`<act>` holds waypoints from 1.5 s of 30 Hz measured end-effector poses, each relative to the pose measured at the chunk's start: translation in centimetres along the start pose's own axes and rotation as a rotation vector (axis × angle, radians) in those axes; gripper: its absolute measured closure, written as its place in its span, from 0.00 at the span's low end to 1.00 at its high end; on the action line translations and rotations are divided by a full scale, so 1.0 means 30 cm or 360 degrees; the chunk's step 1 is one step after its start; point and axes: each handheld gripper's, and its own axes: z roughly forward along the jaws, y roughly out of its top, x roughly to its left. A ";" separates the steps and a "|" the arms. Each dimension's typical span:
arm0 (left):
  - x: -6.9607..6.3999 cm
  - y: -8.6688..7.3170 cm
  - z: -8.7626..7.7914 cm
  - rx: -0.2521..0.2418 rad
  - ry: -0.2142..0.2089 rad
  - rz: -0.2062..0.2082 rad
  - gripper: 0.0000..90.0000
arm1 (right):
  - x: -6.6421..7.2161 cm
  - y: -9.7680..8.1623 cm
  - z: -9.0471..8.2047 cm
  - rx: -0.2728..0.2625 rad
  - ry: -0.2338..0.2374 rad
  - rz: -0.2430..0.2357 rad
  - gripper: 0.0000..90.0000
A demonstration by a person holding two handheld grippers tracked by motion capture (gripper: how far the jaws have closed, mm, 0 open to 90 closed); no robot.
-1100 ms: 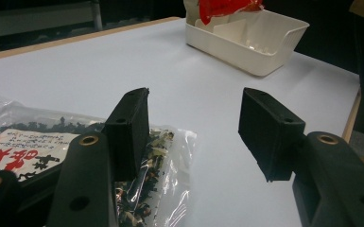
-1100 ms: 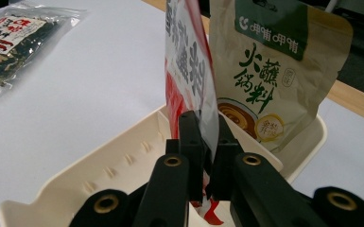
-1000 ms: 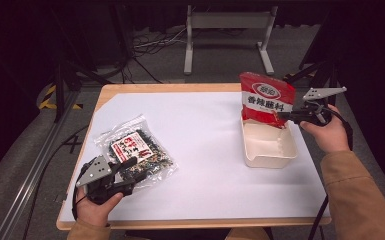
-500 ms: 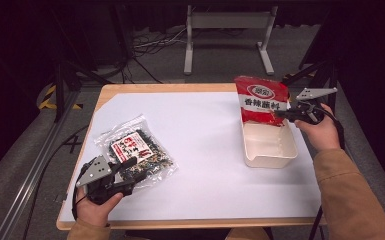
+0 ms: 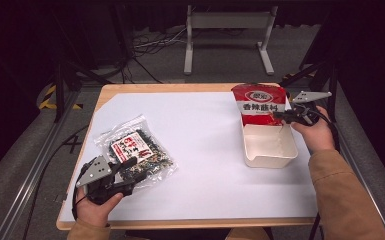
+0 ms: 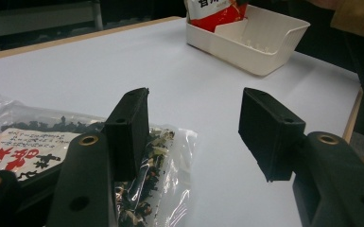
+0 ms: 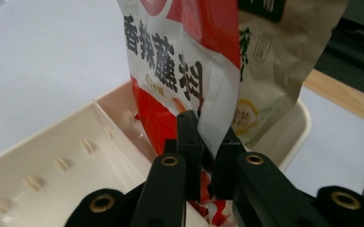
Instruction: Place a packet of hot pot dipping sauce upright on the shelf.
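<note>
- While held at the far right of the table [image 5: 200, 150], right gripper [image 5: 282, 116] clamped on the side edge of a red snack pouch [image 5: 258, 103]; jaws have just been easing open a little, yet the pouch edge still pinched between them, as seen in the right gripper view [image 7: 207, 142].
- Red snack pouch upright, with white label and dark Chinese characters, its lower end down inside the far compartment of the cream plastic bin [image 5: 270, 146].
- Just behind the red pouch, in the right gripper view, a second pouch of brown paper [image 7: 274, 66], also standing in the same bin; touching or not, cannot tell.
- Cream bin [image 7: 52, 156] divided by an inner wall; near compartment bare.
- Near the front left corner of the table, left gripper [image 5: 122, 167] resting low, jaws apart and clamped on nothing.
- Clear bag of dark dried food [image 5: 135, 151] with a red and white label lying flat on the white table cover; one jaw above its near corner, other jaw over bare cover beside it, as seen in the left gripper view [image 6: 160, 156].
- Clear bag and cream bin well apart, at opposite sides of the table.
</note>
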 end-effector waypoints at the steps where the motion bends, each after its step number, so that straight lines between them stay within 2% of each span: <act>1: -0.001 0.000 0.000 -0.0001 -0.0002 -0.0007 0.49 | 0.000 0.000 0.000 0.0000 0.0000 0.0000 0.94; 3: 0.000 -0.001 0.001 0.0002 -0.0004 -0.0004 0.49 | -0.002 -0.020 0.008 0.0040 -0.0011 0.0034 0.93; 8: -0.002 0.001 0.004 0.0003 -0.0011 -0.0009 0.49 | 0.004 -0.029 0.013 0.0087 -0.0042 0.0035 0.91; 11: -0.001 0.002 0.009 0.0004 -0.0010 0.0004 0.49 | 0.013 -0.029 0.018 0.0131 -0.0072 0.0004 0.90; 17: 0.000 0.001 0.009 0.0008 -0.0016 -0.0013 0.49 | 0.016 -0.037 0.021 0.0148 -0.0087 0.0014 0.91; 22: 0.001 0.003 0.011 0.0009 -0.0017 -0.0002 0.48 | 0.021 -0.041 0.021 0.0144 -0.0099 -0.0001 0.90; 24: 0.000 0.003 0.011 0.0006 -0.0017 -0.0013 0.48 | 0.021 -0.038 0.017 0.0139 -0.0098 0.0006 0.84; 26: 0.001 0.002 0.011 0.0005 -0.0017 -0.0015 0.48 | 0.021 -0.032 0.008 0.0082 -0.0123 0.0039 0.71; 28: 0.003 0.002 0.012 0.0008 -0.0016 -0.0005 0.48 | 0.021 -0.024 -0.003 0.0028 -0.0127 0.0050 0.68; 30: 0.002 0.002 0.013 0.0011 -0.0020 -0.0004 0.48 | 0.021 -0.018 -0.011 0.0010 -0.0128 0.0042 0.68; 32: 0.003 0.002 0.014 0.0012 -0.0018 -0.0002 0.48 | 0.026 0.002 -0.032 -0.0042 -0.0154 0.0009 0.74; 33: 0.002 0.002 0.014 0.0011 -0.0018 -0.0002 0.48 | 0.026 0.007 -0.036 -0.0045 -0.0157 -0.0007 0.81; 36: 0.003 0.002 0.014 0.0012 -0.0018 -0.0004 0.48 | 0.031 0.015 -0.037 -0.0002 -0.0149 -0.0064 0.94; 39: 0.003 0.001 0.017 0.0013 -0.0020 -0.0007 0.48 | 0.024 0.007 -0.029 0.0025 -0.0141 -0.0028 0.97; 45: 0.005 0.000 0.016 0.0008 -0.0019 -0.0012 0.48 | 0.015 -0.013 -0.012 0.0073 -0.0162 0.0038 0.98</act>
